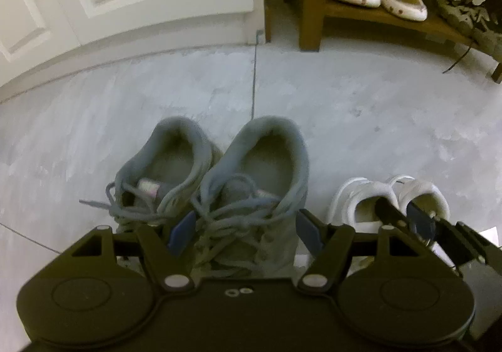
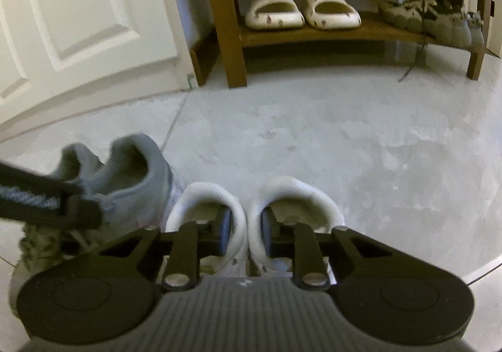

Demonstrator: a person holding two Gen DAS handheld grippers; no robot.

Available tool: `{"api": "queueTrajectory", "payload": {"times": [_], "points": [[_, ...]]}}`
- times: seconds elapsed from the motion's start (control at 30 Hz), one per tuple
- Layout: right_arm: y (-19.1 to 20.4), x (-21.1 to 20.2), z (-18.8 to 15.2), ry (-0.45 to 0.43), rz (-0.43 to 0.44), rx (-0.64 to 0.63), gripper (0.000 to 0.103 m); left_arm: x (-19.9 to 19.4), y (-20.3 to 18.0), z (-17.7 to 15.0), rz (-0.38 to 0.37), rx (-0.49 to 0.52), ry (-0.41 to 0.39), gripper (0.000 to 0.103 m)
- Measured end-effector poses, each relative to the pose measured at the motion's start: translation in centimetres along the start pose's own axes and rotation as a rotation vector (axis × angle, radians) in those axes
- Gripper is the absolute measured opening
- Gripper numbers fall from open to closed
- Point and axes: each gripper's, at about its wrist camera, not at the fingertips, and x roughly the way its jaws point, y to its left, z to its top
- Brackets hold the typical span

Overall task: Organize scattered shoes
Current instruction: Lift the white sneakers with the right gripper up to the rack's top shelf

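A pair of grey sneakers (image 1: 213, 182) is seen standing side by side on the pale tiled floor (image 1: 360, 107), heels pointing to the far side. The left gripper (image 1: 246, 231) is held low over the right-hand grey sneaker, its blue-padded fingers (image 1: 182, 231) spread apart on either side of the laced part; whether the pads touch the shoe cannot be told. Just to the right, a pair of white shoes (image 2: 254, 211) is placed together. The right gripper (image 2: 246, 231) is set across their adjoining collars, one finger inside each shoe opening, the inner walls being clamped between them. At the far side, patterned slippers (image 2: 301, 8) and worn sneakers (image 2: 433, 18) are kept on a wooden rack (image 2: 232, 38), beside a white door (image 2: 81, 7).
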Motion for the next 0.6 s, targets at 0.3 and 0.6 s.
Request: {"api": "queueTrajectory", "payload": {"times": [0.3,0.6], "points": [[-0.9,-1.9,1.1,-0.077,0.014,0.023,0.02,-1.0,-1.5,0.8,-0.005,0.027,-0.041,0.071],[-2.7,-3.7,3.8,-0.187,-0.008,0.042,0.02,-1.8,-3.6,2.6,-0.033,0.059,-0.064,0.071]]}}
